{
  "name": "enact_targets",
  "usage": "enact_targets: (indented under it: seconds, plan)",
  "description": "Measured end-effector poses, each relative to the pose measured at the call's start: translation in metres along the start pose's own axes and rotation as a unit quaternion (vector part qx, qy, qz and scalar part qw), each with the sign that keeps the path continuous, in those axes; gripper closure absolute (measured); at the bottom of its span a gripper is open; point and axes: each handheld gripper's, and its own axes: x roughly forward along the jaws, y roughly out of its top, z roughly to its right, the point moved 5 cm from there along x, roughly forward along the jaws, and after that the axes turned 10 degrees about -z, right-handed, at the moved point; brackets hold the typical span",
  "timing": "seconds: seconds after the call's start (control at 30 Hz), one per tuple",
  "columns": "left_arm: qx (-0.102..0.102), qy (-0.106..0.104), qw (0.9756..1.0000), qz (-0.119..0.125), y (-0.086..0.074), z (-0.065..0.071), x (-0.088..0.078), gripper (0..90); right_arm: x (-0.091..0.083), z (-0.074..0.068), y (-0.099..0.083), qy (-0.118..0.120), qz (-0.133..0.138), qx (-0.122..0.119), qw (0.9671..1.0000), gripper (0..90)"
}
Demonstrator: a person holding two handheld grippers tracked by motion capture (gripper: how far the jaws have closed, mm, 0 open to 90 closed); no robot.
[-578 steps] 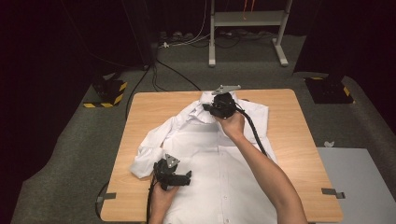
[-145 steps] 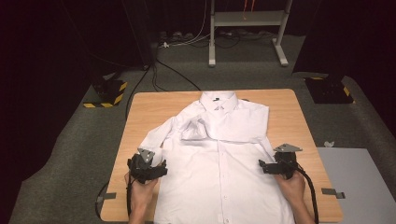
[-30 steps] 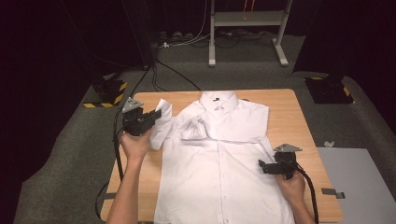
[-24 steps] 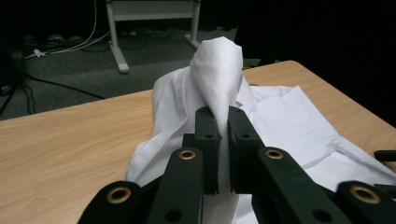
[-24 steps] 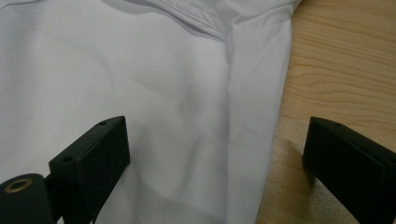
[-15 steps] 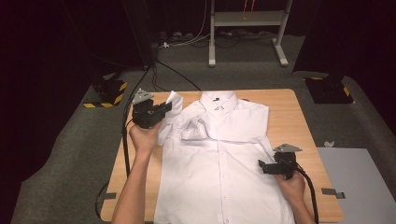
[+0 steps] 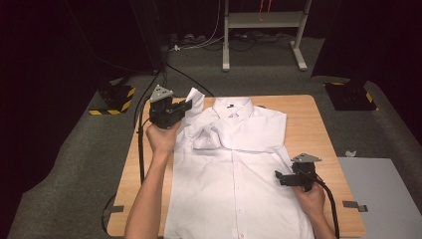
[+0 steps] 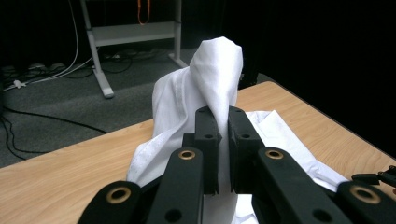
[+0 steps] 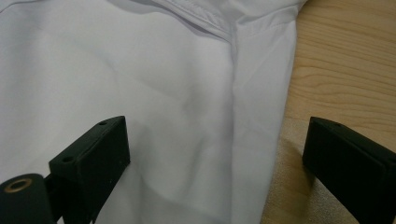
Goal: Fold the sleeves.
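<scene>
From above, a white shirt (image 7: 239, 174) lies face up on the wooden bench (image 7: 308, 124), collar at the far end and hem running off the near edge, so its long axis goes straight from near to far. One sleeve is already folded across the chest. The left hand-held gripper (image 7: 181, 107) is raised over the far-left corner of the bench, closed on the end of the other sleeve (image 7: 194, 98), which rises from the shirt's left shoulder up to it. The body of the shirt therefore lies to the right of and nearer than that gripper, and I'd judge the coming move to be a carry rightward across the chest; the left hand is plainly the one placed to do it. The right hand-held gripper (image 7: 281, 177) sits low at the shirt's right side, well apart from the sleeve. In the left gripper view, the jaws are pinched tight on the sleeve (image 8: 217, 79), whose cloth stands up in a peak beyond them, with the bench (image 8: 70, 163) below. In the right gripper view, the jaws stand wide open, holding nothing, straddling the shirt's right side seam (image 9: 247, 130) with bare bench (image 9: 336, 70) beside it.
</scene>
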Motion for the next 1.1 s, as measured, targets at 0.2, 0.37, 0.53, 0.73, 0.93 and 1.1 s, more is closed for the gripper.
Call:
enact_targets:
  seconds: [0.2, 0.37, 0.53, 0.73, 0.93, 1.1]
  plan:
    - [0.004, -0.008, 1.0, 0.002, 0.005, 0.007, 0.005, 84.7, 0.0, 0.0, 0.0, 0.0, 0.0, 0.0, 1.0, 7.1]
    - [0.007, -0.015, 0.9999, 0.001, 0.009, 0.012, 0.009, 84.7, 0.0, 0.0, 0.0, 0.0, 0.0, 0.001, 1.0, 7.1]
    - [0.006, -0.022, 0.9997, 0.002, 0.012, 0.015, 0.014, 84.6, 0.0, 0.0, 0.0, 0.0, 0.0, 0.001, 1.0, 7.1]
    - [0.015, -0.031, 0.9994, 0.003, 0.02, 0.023, 0.02, 84.7, 0.0, 0.0, 0.0, 0.0, 0.0, -0.001, 1.0, 7.1]
    - [0.02, -0.043, 0.9989, 0.003, 0.025, 0.034, 0.031, 84.7, 0.0, 0.0, 0.0, 0.001, 0.0, -0.002, 1.0, 7.1]
    - [0.025, -0.049, 0.9985, -0.001, 0.027, 0.04, 0.039, 84.7, 0.0, 0.0, 0.0, 0.001, 0.0, -0.002, 1.0, 7.1]
